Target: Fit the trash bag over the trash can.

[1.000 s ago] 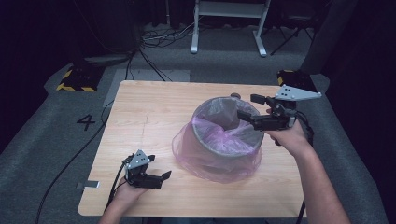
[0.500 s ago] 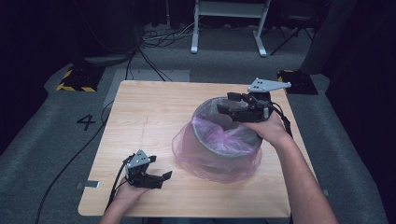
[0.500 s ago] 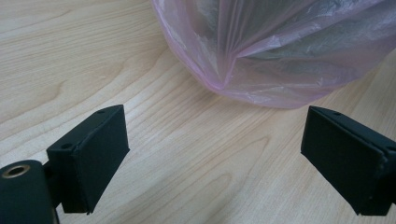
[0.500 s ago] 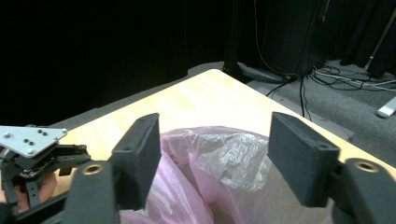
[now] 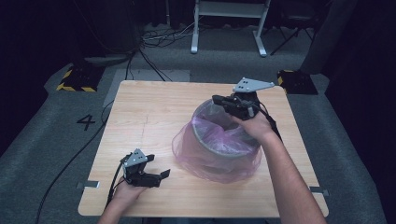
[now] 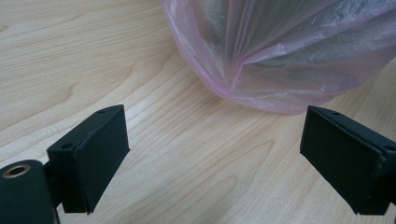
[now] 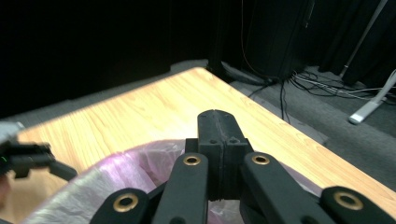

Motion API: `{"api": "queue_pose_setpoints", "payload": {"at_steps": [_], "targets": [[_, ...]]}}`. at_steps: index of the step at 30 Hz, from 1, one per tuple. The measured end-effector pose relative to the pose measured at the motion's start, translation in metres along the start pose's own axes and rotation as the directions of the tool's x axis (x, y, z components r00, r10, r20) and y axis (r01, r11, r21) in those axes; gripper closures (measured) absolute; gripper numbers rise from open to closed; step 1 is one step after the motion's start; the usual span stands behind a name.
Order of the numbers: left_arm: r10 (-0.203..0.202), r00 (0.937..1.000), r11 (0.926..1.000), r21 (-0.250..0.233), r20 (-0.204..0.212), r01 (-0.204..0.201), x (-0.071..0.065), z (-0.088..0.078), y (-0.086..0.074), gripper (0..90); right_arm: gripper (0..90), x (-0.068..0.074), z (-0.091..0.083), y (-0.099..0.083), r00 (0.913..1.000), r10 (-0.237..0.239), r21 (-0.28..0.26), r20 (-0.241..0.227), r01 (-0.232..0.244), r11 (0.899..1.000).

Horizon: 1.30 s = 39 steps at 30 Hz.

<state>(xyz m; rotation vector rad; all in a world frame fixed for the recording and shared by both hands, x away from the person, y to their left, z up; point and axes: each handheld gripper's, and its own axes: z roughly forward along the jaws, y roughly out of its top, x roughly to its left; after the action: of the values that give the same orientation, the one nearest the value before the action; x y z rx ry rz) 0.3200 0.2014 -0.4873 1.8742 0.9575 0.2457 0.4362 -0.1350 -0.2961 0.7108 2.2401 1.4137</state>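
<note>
A round grey bin lined with a pink plastic bag (image 5: pixel 219 144) stands on the right half of the wooden table (image 5: pixel 149 112). The bag's loose skirt spreads around the bin's foot (image 6: pixel 280 51). My right gripper (image 5: pixel 218 99) hovers over the bin's far rim, its jaws pressed together (image 7: pixel 218 126) with nothing seen between them. The bag's rim (image 7: pixel 116 172) lies just below it. My left gripper (image 5: pixel 156 177) rests on the table near the front edge, left of the bin. Its jaws stand wide apart (image 6: pixel 215 158), pointing at the bag's skirt without touching it.
The table's left and far parts are bare wood. Cables (image 5: pixel 154 70) run over the grey floor behind and to the left. A white stand's legs (image 5: pixel 229 28) and yellow-black striped blocks (image 5: pixel 74 79) sit beyond the table.
My right gripper has swung left from the bin's right side to its far rim, staying shut. The left gripper has kept still.
</note>
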Motion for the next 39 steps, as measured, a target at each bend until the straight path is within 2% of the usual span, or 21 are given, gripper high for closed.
{"api": "queue_pose_setpoints", "payload": {"at_steps": [2,4,8,9,11,13,18,20,21,22,24,25,27,28,30,31,33,36,38,39], "targets": [[0.001,1.0000,1.0000,-0.010,-0.001,-0.001,0.001,-0.002,0.001,8.0,90.0,0.003,0.007,-0.002,0.9999,-0.004,0.015,-0.011,0.004,1.000],[-0.003,1.0000,0.9999,-0.015,0.005,0.003,0.001,-0.003,0.001,8.0,90.0,0.005,0.015,-0.005,0.9999,0.000,0.054,-0.013,0.001,0.999],[0.001,1.0000,0.9999,-0.012,0.005,0.000,0.001,-0.002,0.001,8.0,90.0,0.006,0.028,-0.011,0.9999,0.013,0.119,-0.002,-0.013,0.993],[-0.003,1.0000,0.9999,-0.010,0.003,0.003,0.001,-0.001,0.001,8.0,90.0,0.006,0.031,-0.012,0.9995,0.032,0.137,0.003,-0.032,0.990],[0.002,1.0000,1.0000,-0.010,0.008,-0.002,0.001,-0.001,0.001,8.0,90.0,0.006,0.037,-0.016,0.9996,0.027,0.167,0.004,-0.028,0.986],[0.006,1.0000,0.9999,-0.009,0.007,-0.006,0.001,-0.001,0.001,8.1,90.0,0.005,0.043,-0.021,0.9989,0.044,0.217,0.017,-0.047,0.975],[0.007,0.9999,0.9999,-0.014,0.010,-0.007,0.000,-0.002,0.002,8.1,88.7,0.002,0.054,-0.032,0.9970,0.073,0.277,0.023,-0.077,0.958],[0.006,0.9999,0.9999,-0.016,0.010,-0.006,0.000,-0.002,0.002,8.1,88.5,0.002,0.057,-0.038,0.9961,0.085,0.311,0.023,-0.088,0.946],[0.003,0.9999,0.9999,-0.015,0.011,-0.003,0.000,-0.002,0.002,8.1,87.4,0.002,0.059,-0.040,0.9958,0.090,0.333,0.019,-0.091,0.939],[0.003,0.9999,0.9999,-0.017,0.012,-0.003,0.000,-0.002,0.002,8.1,86.0,0.002,0.061,-0.042,0.9958,0.091,0.365,0.013,-0.089,0.927],[0.005,0.9999,0.9998,-0.019,0.016,-0.005,0.000,-0.002,0.003,8.1,85.8,0.002,0.065,-0.045,0.9962,0.086,0.398,0.014,-0.084,0.913],[0.009,0.9998,0.9998,-0.018,0.016,-0.009,0.000,-0.002,0.003,8.1,85.8,0.001,0.069,-0.049,0.9964,0.084,0.450,0.014,-0.081,0.889],[0.013,0.9997,0.9998,-0.018,0.023,-0.012,-0.001,-0.002,0.003,8.9,86.6,0.001,0.075,-0.054,0.9976,0.066,0.508,0.023,-0.068,0.859],[0.012,0.9997,0.9998,-0.019,0.023,-0.012,-0.001,-0.002,0.003,8.9,86.8,0.000,0.078,-0.056,0.9969,0.078,0.537,0.009,-0.071,0.840],[0.010,0.9996,0.9996,-0.025,0.027,-0.010,-0.001,-0.003,0.003,8.8,88.5,0.000,0.081,-0.058,0.9983,0.057,0.564,0.007,-0.051,0.824],[0.013,0.9996,0.9995,-0.028,0.027,-0.012,0.000,-0.004,0.003,8.8,88.5,0.000,0.081,-0.060,0.9977,0.068,0.576,0.003,-0.057,0.816],[0.005,0.9997,0.9994,-0.034,0.026,-0.004,0.000,-0.005,0.003,8.8,89.2,-0.001,0.082,-0.060,0.9969,0.078,0.577,0.012,-0.070,0.814],[0.001,0.9998,0.9993,-0.039,0.021,0.000,0.002,-0.006,0.004,8.7,89.4,-0.002,0.080,-0.059,0.9958,0.091,0.564,0.012,-0.082,0.822],[-0.002,0.9998,0.9990,-0.046,0.020,0.002,0.002,-0.007,0.004,8.7,88.4,-0.002,0.079,-0.056,0.9951,0.098,0.541,0.012,-0.089,0.836],[0.000,0.9998,0.9989,-0.046,0.019,0.001,0.003,-0.007,0.004,8.7,85.1,-0.001,0.077,-0.053,0.9949,0.100,0.531,0.012,-0.091,0.842]]}}
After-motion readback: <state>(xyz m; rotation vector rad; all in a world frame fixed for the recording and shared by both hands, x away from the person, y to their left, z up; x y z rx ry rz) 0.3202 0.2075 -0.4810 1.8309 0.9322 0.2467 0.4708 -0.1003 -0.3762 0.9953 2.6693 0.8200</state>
